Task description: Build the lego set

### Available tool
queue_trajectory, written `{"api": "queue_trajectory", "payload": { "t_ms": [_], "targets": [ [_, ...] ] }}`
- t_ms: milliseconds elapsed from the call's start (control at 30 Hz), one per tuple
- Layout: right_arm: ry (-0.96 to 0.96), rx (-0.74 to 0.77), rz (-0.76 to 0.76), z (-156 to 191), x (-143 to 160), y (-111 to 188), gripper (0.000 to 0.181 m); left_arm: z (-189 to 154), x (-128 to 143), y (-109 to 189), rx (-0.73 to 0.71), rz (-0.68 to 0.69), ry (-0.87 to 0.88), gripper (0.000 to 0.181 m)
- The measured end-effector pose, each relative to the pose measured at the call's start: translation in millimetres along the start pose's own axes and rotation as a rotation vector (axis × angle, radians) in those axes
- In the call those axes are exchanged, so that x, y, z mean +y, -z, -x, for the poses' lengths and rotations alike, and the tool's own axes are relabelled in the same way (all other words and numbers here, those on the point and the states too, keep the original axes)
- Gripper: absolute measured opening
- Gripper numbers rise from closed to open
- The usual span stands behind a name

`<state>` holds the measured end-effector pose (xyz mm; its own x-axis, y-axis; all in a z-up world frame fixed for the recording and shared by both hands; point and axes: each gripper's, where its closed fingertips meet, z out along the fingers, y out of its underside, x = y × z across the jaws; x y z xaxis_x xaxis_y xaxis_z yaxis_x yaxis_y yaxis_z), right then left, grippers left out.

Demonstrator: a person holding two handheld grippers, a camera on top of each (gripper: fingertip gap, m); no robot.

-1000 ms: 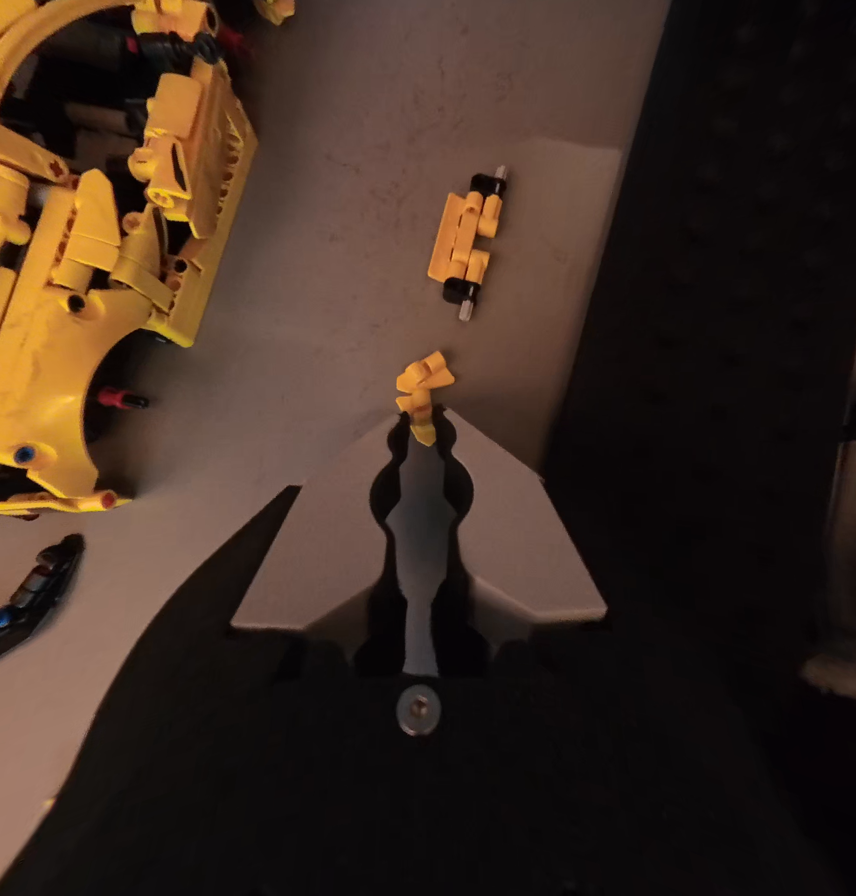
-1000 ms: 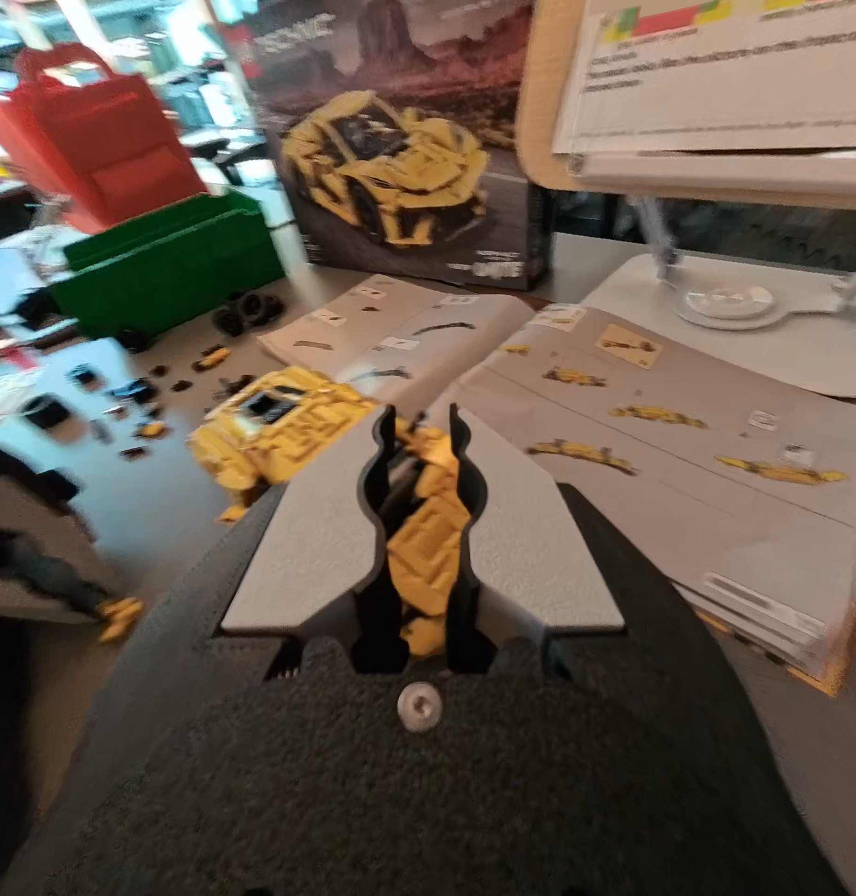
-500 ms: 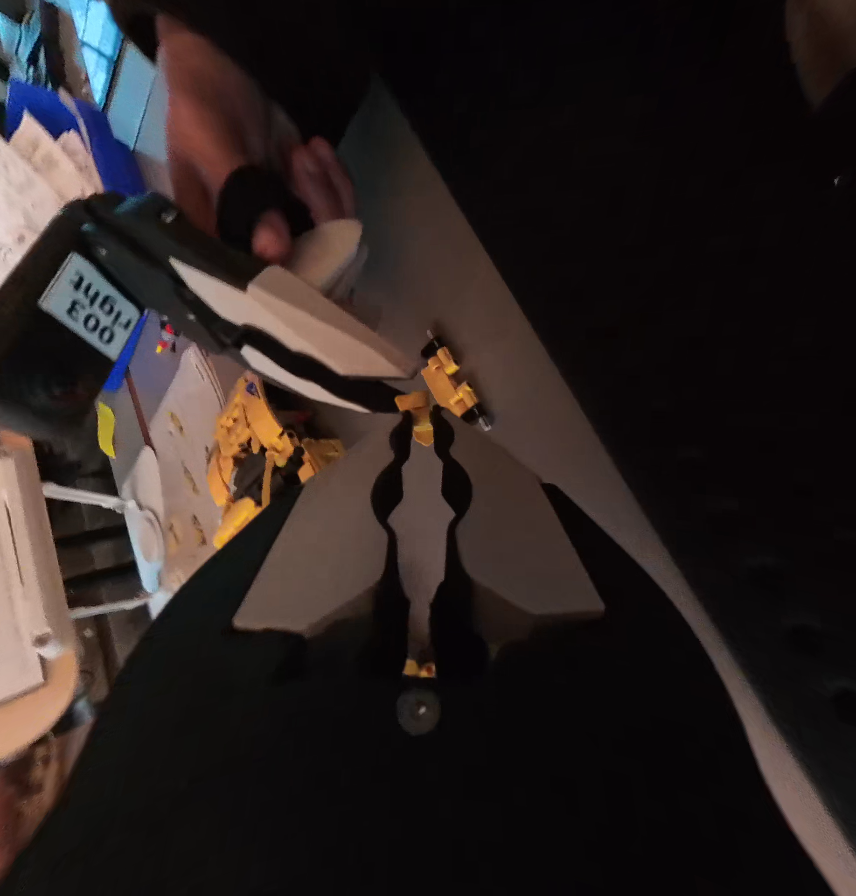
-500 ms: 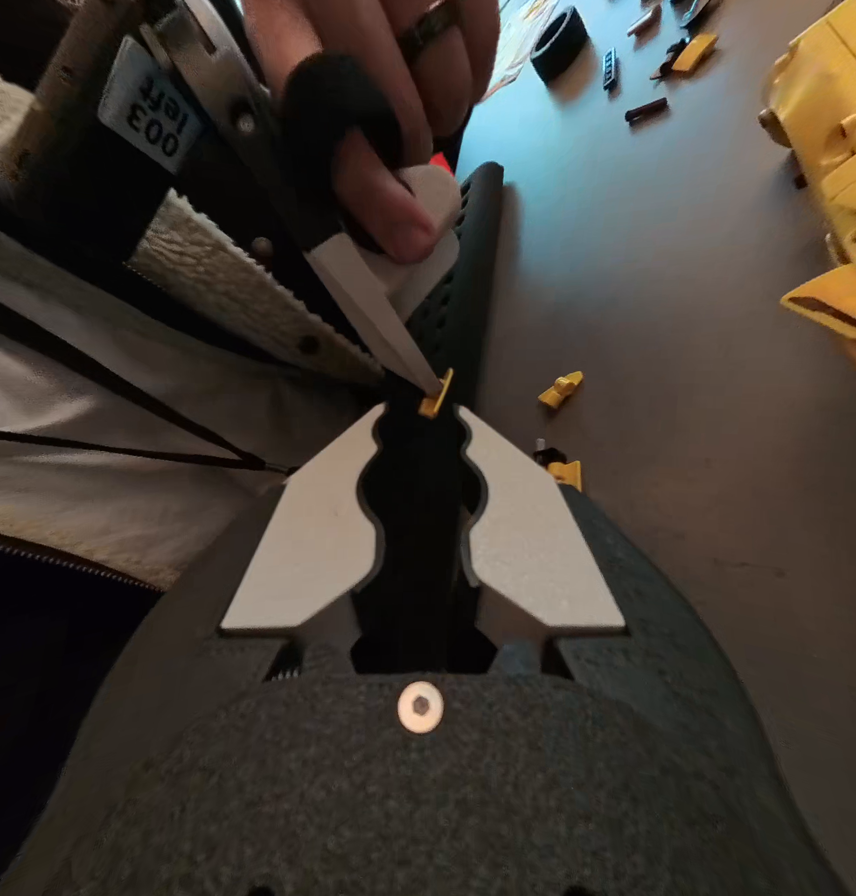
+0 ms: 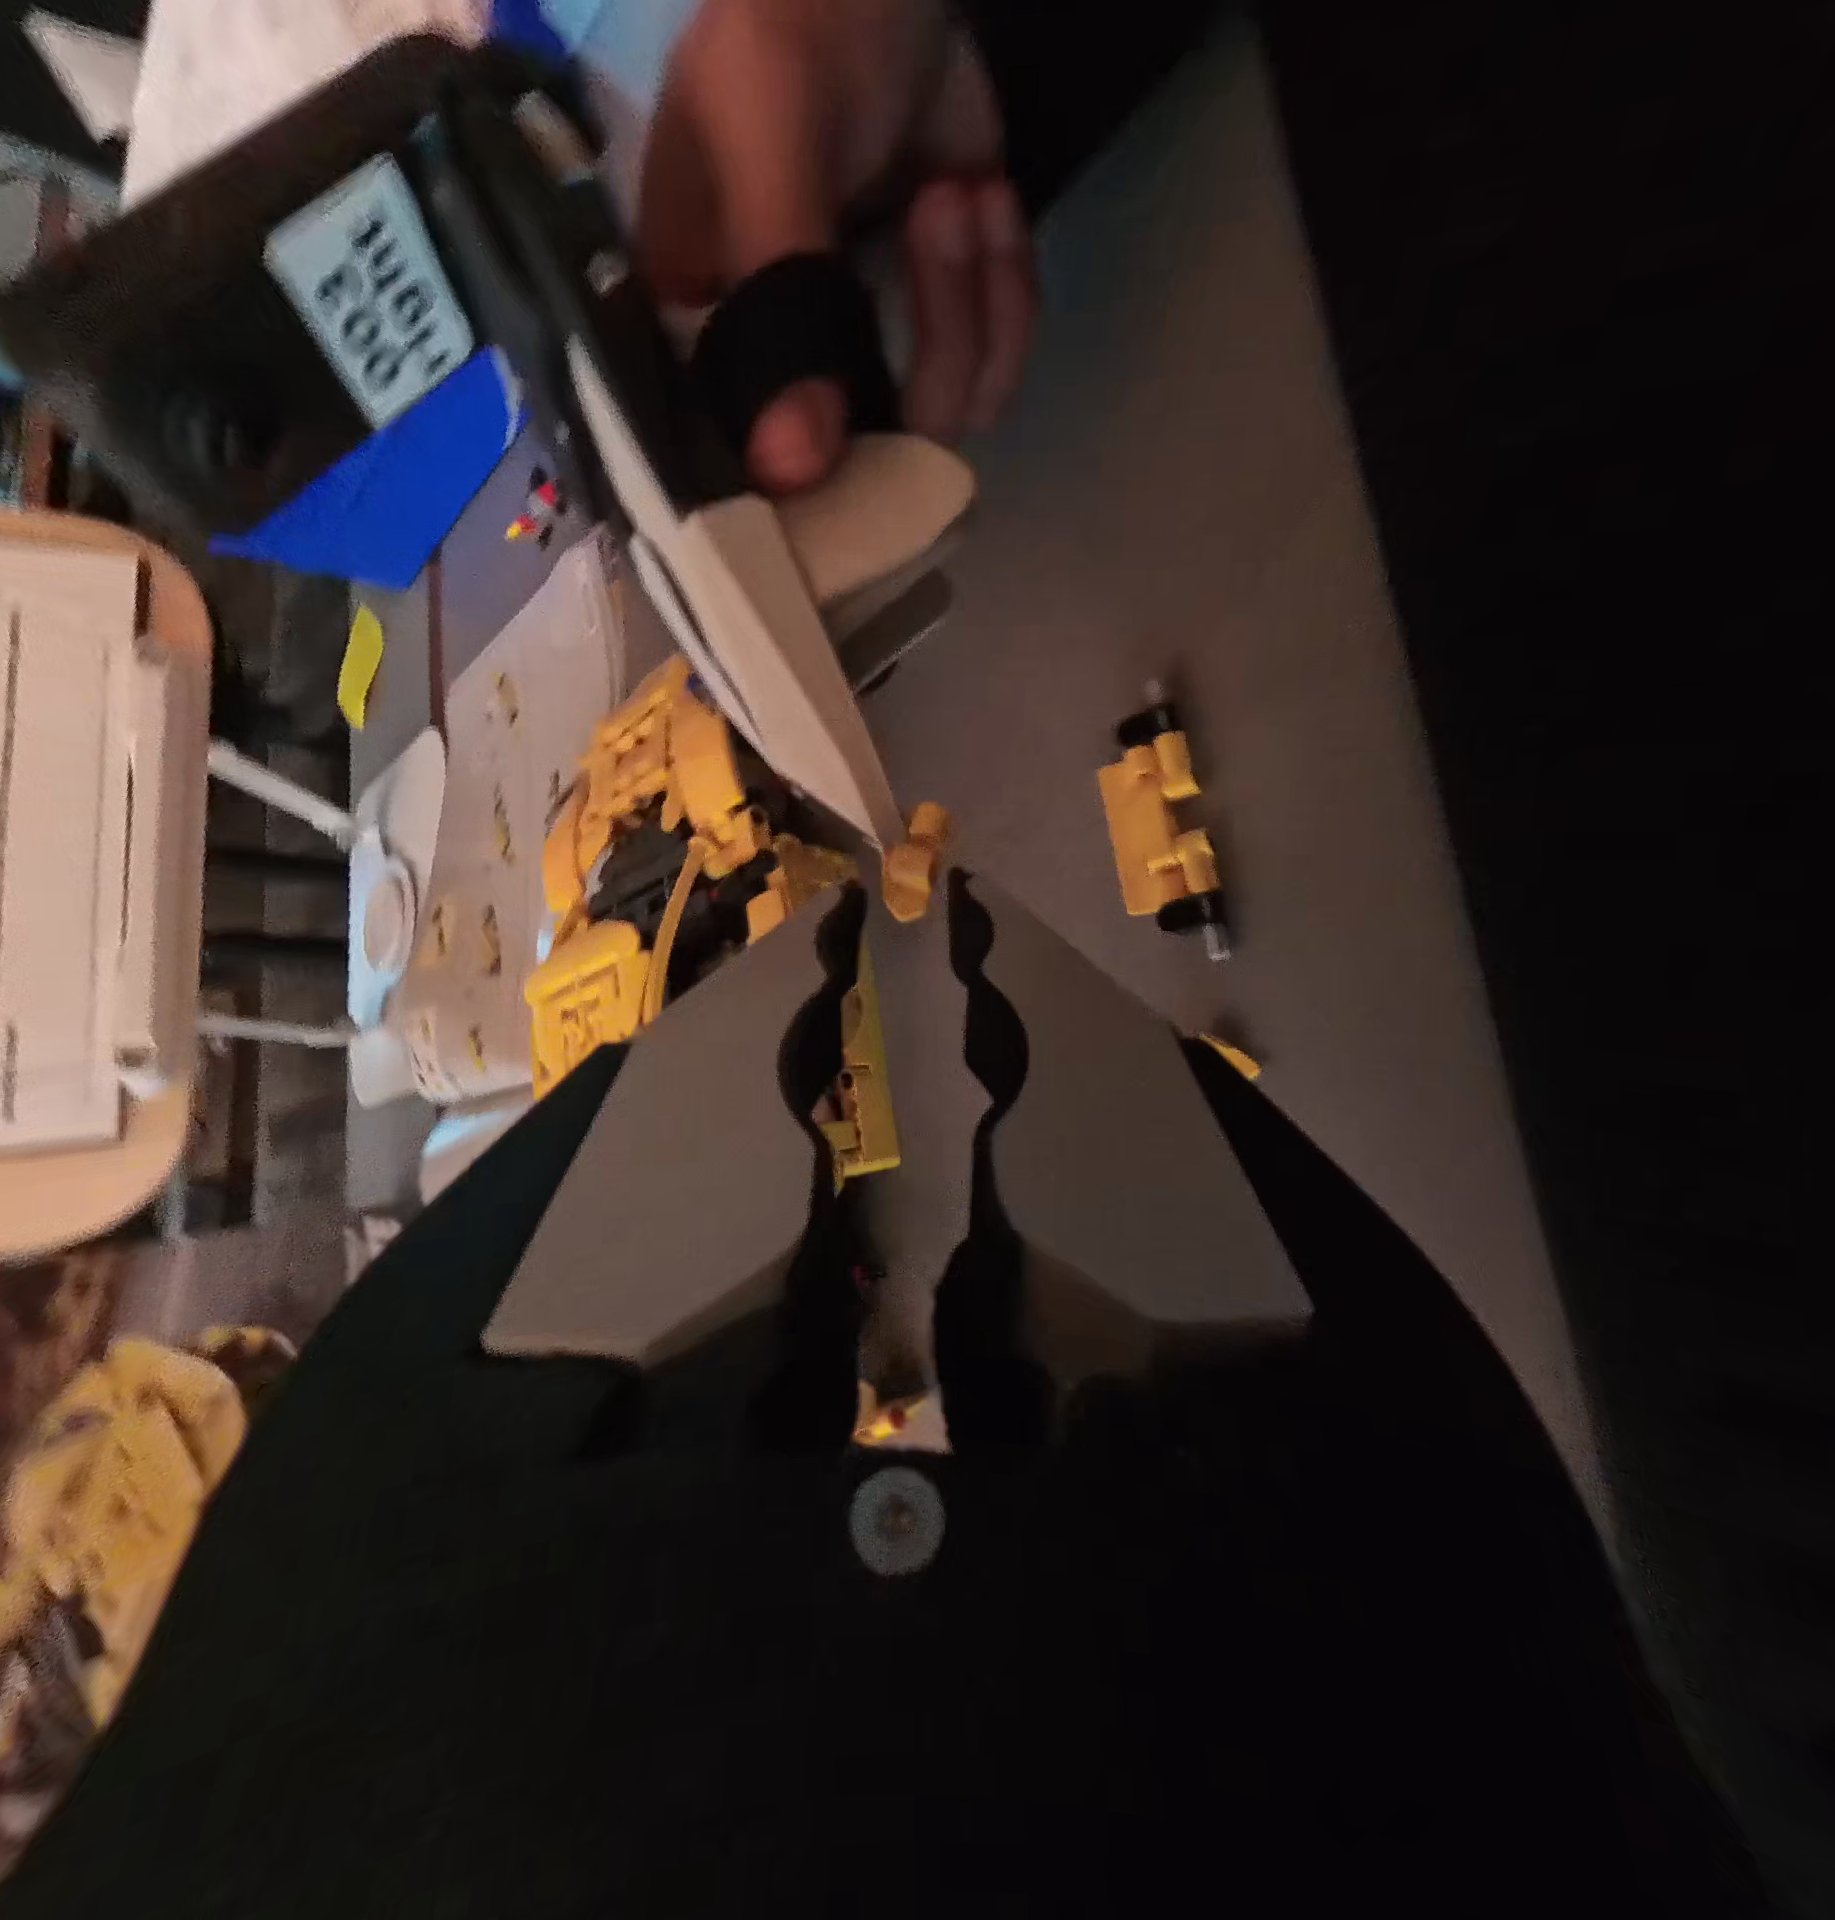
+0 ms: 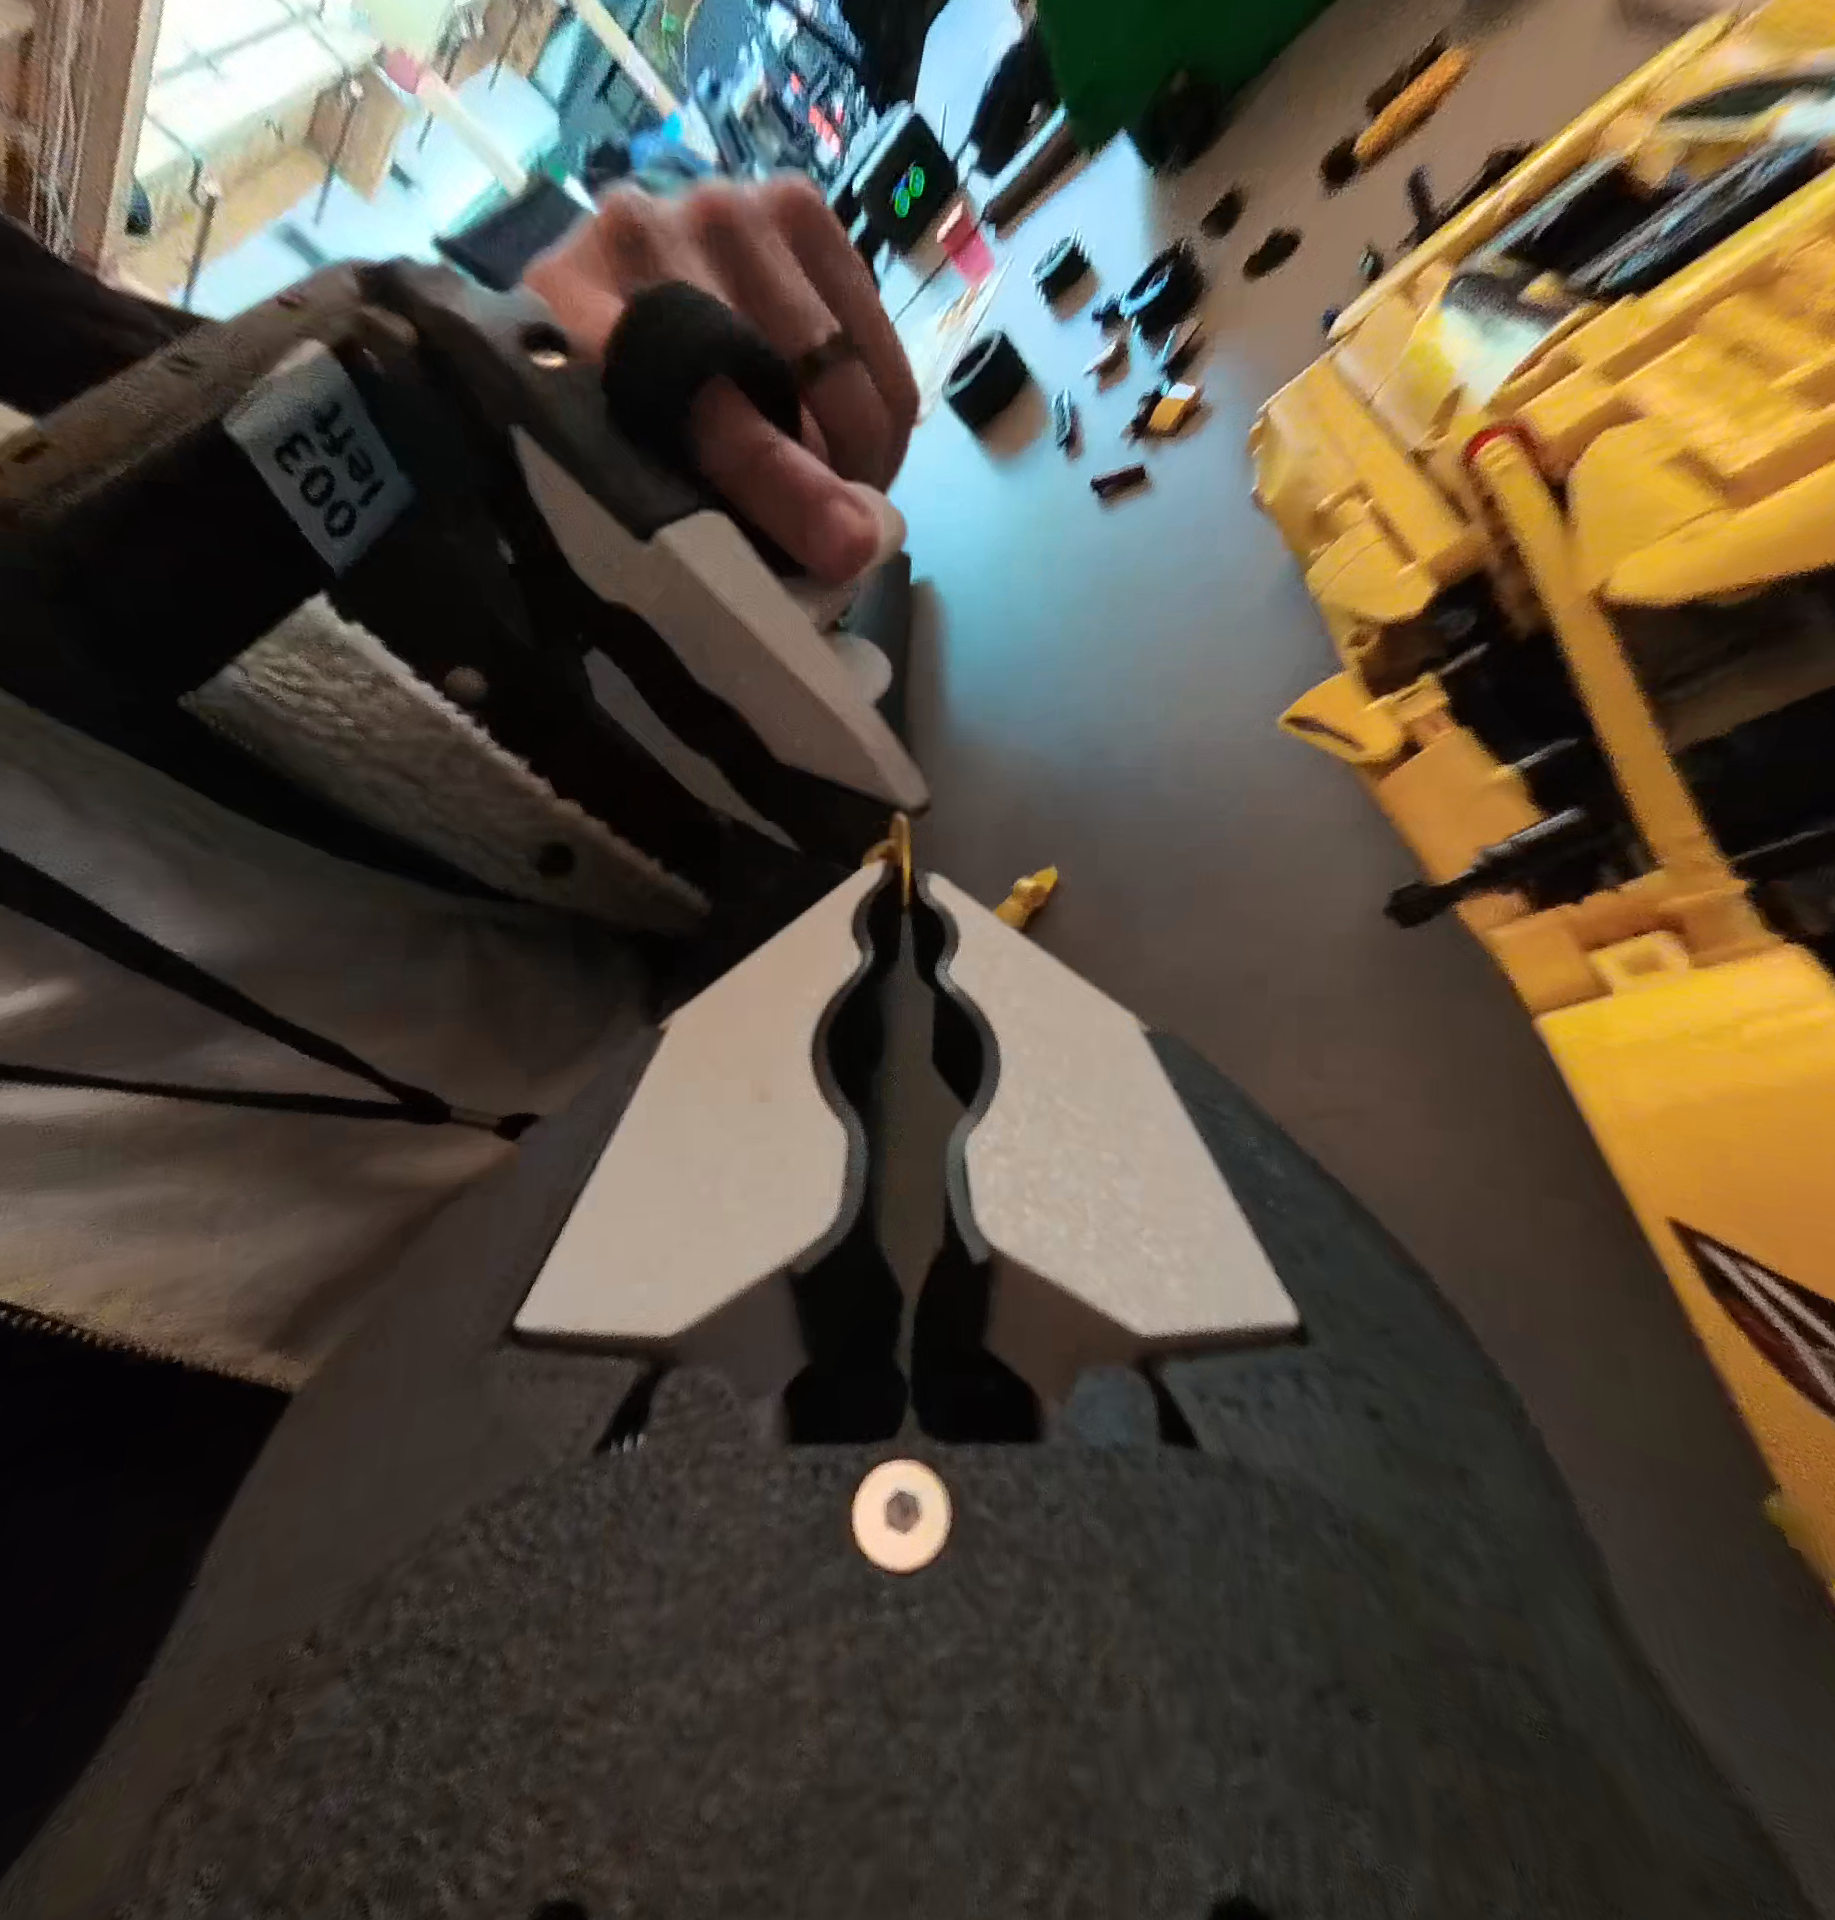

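My left gripper (image 5: 908, 888) is shut on a small yellow lego piece (image 5: 915, 860) at its tips, held above the grey table (image 5: 1100, 582). My right gripper (image 6: 900, 883) is shut on the same piece (image 6: 899, 847), which looks thin and edge-on there. The two grippers meet tip to tip. The right gripper shows in the left wrist view (image 5: 877, 831), coming in from the upper left. The left gripper shows in the right wrist view (image 6: 918, 800). The part-built yellow car (image 6: 1619, 623) stands to the right, and also shows in the left wrist view (image 5: 643, 883).
A yellow and black sub-assembly (image 5: 1162, 831) lies on the table near its edge, with a small yellow piece (image 6: 1027, 894) close by. Loose dark parts and a tyre (image 6: 986, 379) lie farther off. The open instruction booklet (image 5: 477, 831) lies behind the car.
My right gripper was open around the piece half a second ago and has now shut on it. Both views have swung, and the left gripper still holds the piece.
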<state>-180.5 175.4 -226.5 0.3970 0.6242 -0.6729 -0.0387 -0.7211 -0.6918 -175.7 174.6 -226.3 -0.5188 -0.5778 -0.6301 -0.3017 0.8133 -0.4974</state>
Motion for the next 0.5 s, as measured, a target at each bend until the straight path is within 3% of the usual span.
{"api": "queue_trajectory", "payload": {
  "t_ms": [67,300,500],
  "targets": [
    [0.028,0.035,-0.059,-3.4,-10.2,6.3,0.001,15.1,5.1,-0.7,-0.103,-0.025,0.129,0.02],
    [-0.069,0.088,-0.338,-20.5,-47.4,33.0,0.001,47.3,7.5,3.2,-0.256,-0.236,0.595,0.029],
    [-0.185,-0.011,-0.439,-15.6,-51.4,37.2,0.001,56.9,10.1,0.5,-0.327,-0.199,0.558,0.037]
  ]
}}
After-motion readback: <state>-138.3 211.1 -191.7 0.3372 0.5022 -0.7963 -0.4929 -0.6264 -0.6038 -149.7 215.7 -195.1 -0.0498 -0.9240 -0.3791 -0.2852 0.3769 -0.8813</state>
